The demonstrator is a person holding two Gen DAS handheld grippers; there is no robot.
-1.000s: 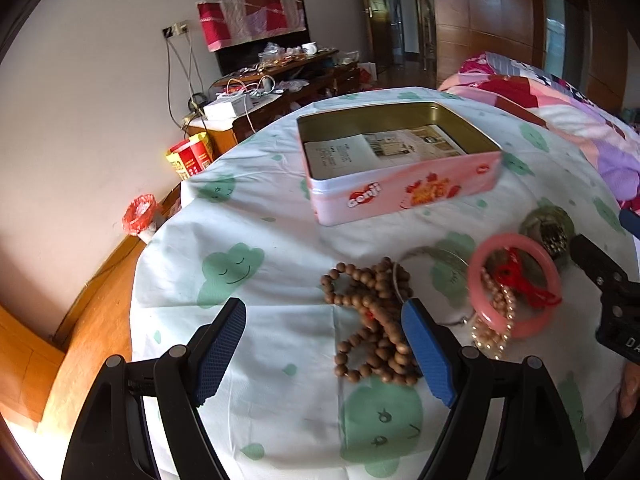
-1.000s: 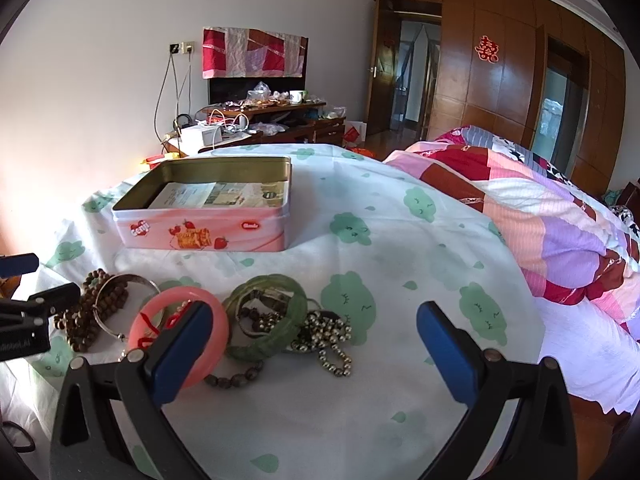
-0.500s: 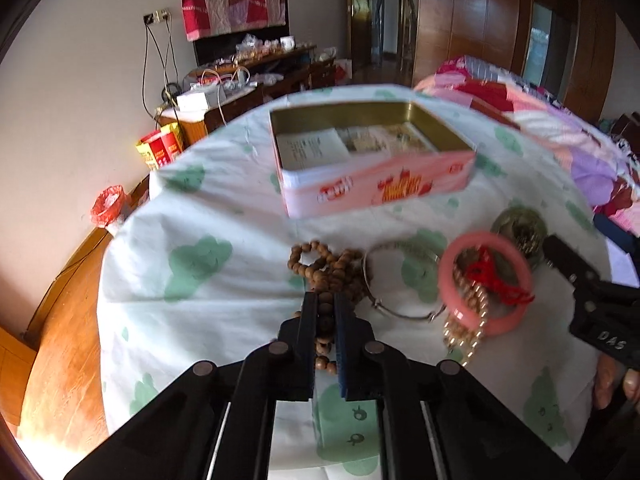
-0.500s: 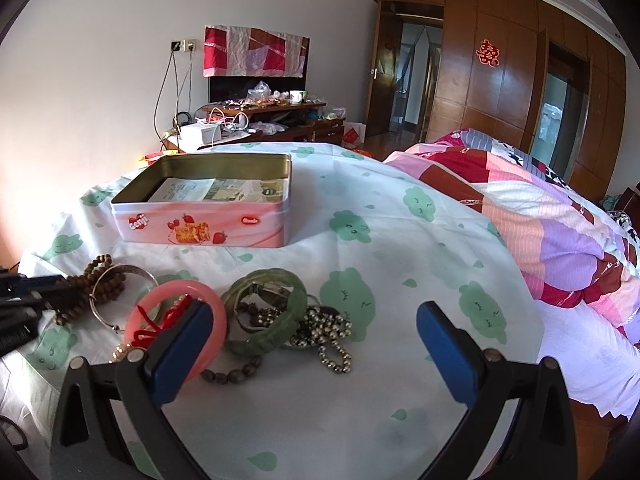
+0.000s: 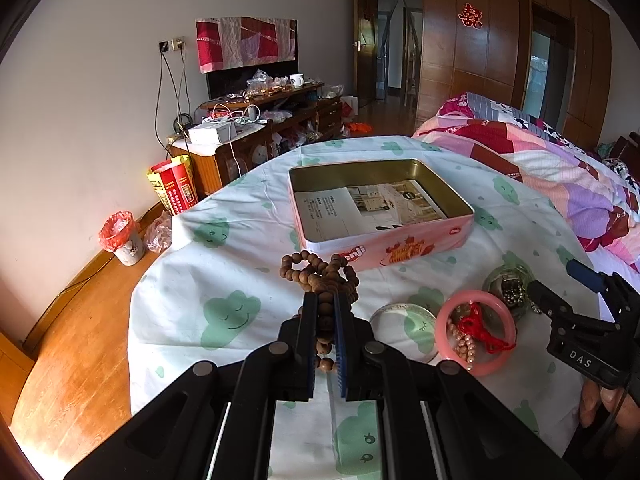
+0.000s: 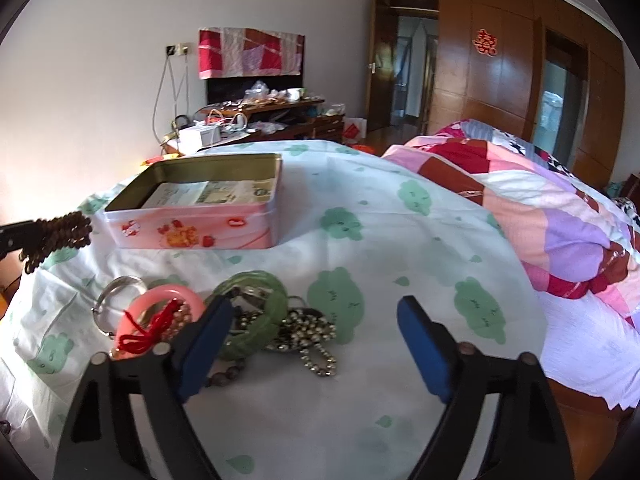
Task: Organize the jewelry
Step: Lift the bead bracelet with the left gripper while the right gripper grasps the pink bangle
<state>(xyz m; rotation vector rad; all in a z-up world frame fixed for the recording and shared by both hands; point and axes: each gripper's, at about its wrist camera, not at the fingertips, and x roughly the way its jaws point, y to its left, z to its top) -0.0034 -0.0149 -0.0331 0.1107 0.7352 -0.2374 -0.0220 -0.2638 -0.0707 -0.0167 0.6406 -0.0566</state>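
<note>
Surface [image 6: 400, 248] w/ cloud-print cloth; near edge cut off by both gripper bodies. Pink tin [image 5: 384, 240] open, paper inside, far side. Left gripper [image 5: 326, 312] pinched on wooden bead strand [image 5: 320, 276], lifted clear of cloth; lower beads hidden betw pads. Right gripper [image 6: 312, 344] spread, just been narrowing, nothing betw jaws; left pad covers part of green bangle [image 6: 276, 312]. Pink bangle [image 6: 160, 300] beside it, metal bead chain [image 6: 308, 332] tangled, hard to sort.

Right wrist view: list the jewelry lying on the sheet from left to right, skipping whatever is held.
silver bangle → pink bangle → green bangle → metal bead chain
</note>
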